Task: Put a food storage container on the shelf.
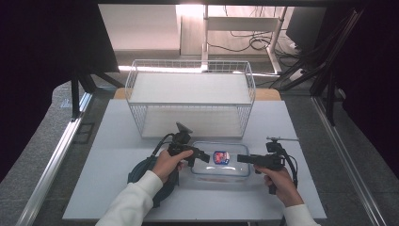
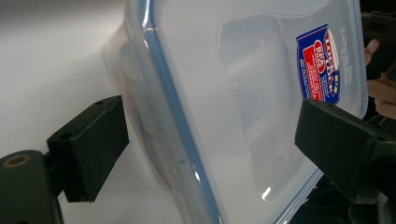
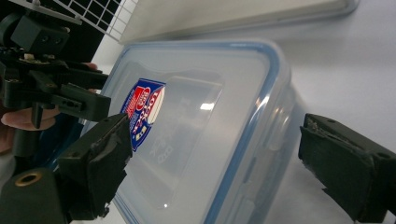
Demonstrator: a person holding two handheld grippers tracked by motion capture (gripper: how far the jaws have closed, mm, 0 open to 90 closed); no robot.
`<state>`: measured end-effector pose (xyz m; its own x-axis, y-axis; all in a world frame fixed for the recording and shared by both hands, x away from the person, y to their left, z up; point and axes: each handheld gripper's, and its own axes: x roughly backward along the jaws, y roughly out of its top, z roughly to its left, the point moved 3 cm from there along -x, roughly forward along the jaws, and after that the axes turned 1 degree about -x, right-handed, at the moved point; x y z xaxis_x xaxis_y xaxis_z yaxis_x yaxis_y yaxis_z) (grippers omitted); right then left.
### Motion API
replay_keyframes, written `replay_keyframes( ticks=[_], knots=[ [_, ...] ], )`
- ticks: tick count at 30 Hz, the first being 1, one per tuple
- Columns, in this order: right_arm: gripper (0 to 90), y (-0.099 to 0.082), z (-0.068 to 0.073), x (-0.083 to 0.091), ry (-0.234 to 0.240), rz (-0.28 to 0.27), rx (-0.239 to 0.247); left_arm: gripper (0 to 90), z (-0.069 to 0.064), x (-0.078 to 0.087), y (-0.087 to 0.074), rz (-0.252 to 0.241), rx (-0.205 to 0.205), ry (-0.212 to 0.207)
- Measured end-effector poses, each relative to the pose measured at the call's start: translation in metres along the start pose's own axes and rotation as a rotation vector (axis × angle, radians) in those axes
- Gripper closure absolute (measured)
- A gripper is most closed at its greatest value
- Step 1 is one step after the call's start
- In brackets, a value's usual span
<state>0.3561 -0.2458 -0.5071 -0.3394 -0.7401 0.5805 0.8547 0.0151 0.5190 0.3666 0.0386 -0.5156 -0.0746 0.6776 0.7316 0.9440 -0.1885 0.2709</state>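
The box [image 1: 220,161], clear plastic w/ a blue-sealed lid [image 2: 261,93] and a red-blue label [image 1: 221,157], sat on the table [image 1: 117,141] near the front edge, just in front of the wire basket [image 1: 190,96] and between the two hands. Left gripper [image 1: 200,155] came in from the box's left end, right gripper [image 1: 244,159] from its right end, both roughly level w/ the lid, so prob. set up to work both ends at once, e.g. the lid's side flaps, though that's a guess. In the left gripper view the jaws stood wide apart, one outside the box's wall, the other over the lid near the label; released, nothing pinched. Right gripper view showed the same: jaws spread, straddling the lid's edge, one over the label side, one off past the rim above bare table; also released, no contact I could make out. Box looked closed, lid seated flat on it. A dark round thing [image 1: 141,172] lay on the table under the left forearm, partly hidden, couldn't tell what. Basket stood behind, close by, maybe where the box was meant to go.
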Motion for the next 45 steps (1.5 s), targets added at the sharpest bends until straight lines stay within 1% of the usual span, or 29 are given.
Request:
replay_keyframes(
  ticks=[1,2,4,6,9,11,12,13,14,15,16,17,19,21,22,23,25,31,34,35,37,38,39,42,43,45],
  knots=[
    [9.1,-0.001,0.000,-0.002,0.001,0.010,-0.005,8.7,0.000,-0.001,0.000,0.004,0.001,-0.002],
    [9.0,-0.001,-0.001,-0.003,-0.002,0.015,-0.010,8.7,-0.001,-0.003,0.001,0.014,0.007,-0.014],
    [9.0,-0.002,-0.001,-0.005,-0.002,0.021,-0.015,8.5,-0.001,-0.004,0.001,0.016,0.013,-0.017],
    [9.0,-0.003,-0.002,-0.008,0.005,0.043,-0.021,7.8,-0.001,-0.004,0.001,0.016,0.018,-0.017],
    [8.7,-0.006,-0.003,-0.012,0.018,0.068,-0.034,9.2,-0.001,-0.003,0.002,0.016,0.027,-0.020],
    [9.6,-0.007,-0.003,-0.013,0.010,0.079,-0.049,10.3,-0.001,-0.002,0.001,0.018,0.032,-0.019],
    [11.8,-0.008,-0.005,-0.015,-0.001,0.090,-0.083,11.9,0.000,-0.001,0.001,0.021,0.030,-0.018],
    [11.8,-0.008,-0.005,-0.015,-0.001,0.090,-0.083,11.9,-0.001,-0.001,0.001,0.018,0.035,-0.016],
    [12.6,-0.008,-0.005,-0.014,0.000,0.096,-0.096,12.8,-0.001,0.000,0.001,0.018,0.034,-0.011],
    [17.6,-0.007,-0.005,-0.012,-0.007,0.090,-0.100,15.6,-0.003,0.001,0.001,0.014,0.036,-0.005],
    [17.6,-0.007,-0.005,-0.012,-0.007,0.090,-0.100,15.6,-0.003,0.003,0.001,0.012,0.029,0.004],
    [24.4,-0.006,-0.004,-0.007,-0.017,0.074,-0.096,19.6,-0.005,0.005,0.001,0.004,0.030,0.013],
    [32.0,-0.004,-0.003,-0.002,-0.028,0.048,-0.089,24.8,-0.006,0.010,0.001,-0.020,0.030,0.034],
    [33.4,-0.004,-0.004,0.000,-0.029,0.042,-0.089,26.6,-0.005,0.011,0.000,-0.024,0.032,0.030],
    [34.9,-0.004,-0.006,0.001,-0.016,0.039,-0.107,26.9,-0.005,0.010,0.000,-0.026,0.033,0.025],
    [35.8,-0.004,-0.007,0.001,-0.009,0.036,-0.114,27.0,-0.004,0.011,0.000,-0.022,0.027,0.024],
    [36.4,-0.004,-0.008,0.002,-0.005,0.035,-0.120,27.0,-0.004,0.011,-0.001,-0.034,0.034,0.023],
    [37.9,-0.004,-0.010,0.003,0.008,0.028,-0.124,27.1,-0.004,0.010,-0.002,-0.048,0.035,0.017],
    [38.5,-0.005,-0.010,0.004,0.012,0.030,-0.126,27.1,-0.003,0.011,-0.003,-0.049,0.025,0.017],
    [39.0,-0.005,-0.010,0.004,0.014,0.029,-0.127,27.7,-0.004,0.010,-0.003,-0.056,0.032,0.016],
    [39.9,-0.005,-0.011,0.005,0.016,0.025,-0.128,30.3,-0.001,0.013,-0.004,-0.068,0.051,-0.004],
    [39.9,-0.005,-0.011,0.005,0.016,0.025,-0.128,31.5,-0.001,0.013,-0.004,-0.068,0.051,-0.004],
    [40.4,-0.005,-0.010,0.005,0.018,0.025,-0.138,31.5,-0.001,0.013,-0.004,-0.075,0.061,-0.010],
    [41.6,-0.005,-0.009,0.006,0.014,0.018,-0.142,33.9,0.000,0.015,-0.006,-0.083,0.066,-0.024],
    [42.2,-0.005,-0.009,0.007,0.016,0.012,-0.149,34.4,0.000,0.016,-0.006,-0.084,0.064,-0.025],
    [43.1,-0.006,-0.009,0.008,0.017,0.003,-0.147,35.2,0.000,0.017,-0.007,-0.087,0.058,-0.024]
  ],
)
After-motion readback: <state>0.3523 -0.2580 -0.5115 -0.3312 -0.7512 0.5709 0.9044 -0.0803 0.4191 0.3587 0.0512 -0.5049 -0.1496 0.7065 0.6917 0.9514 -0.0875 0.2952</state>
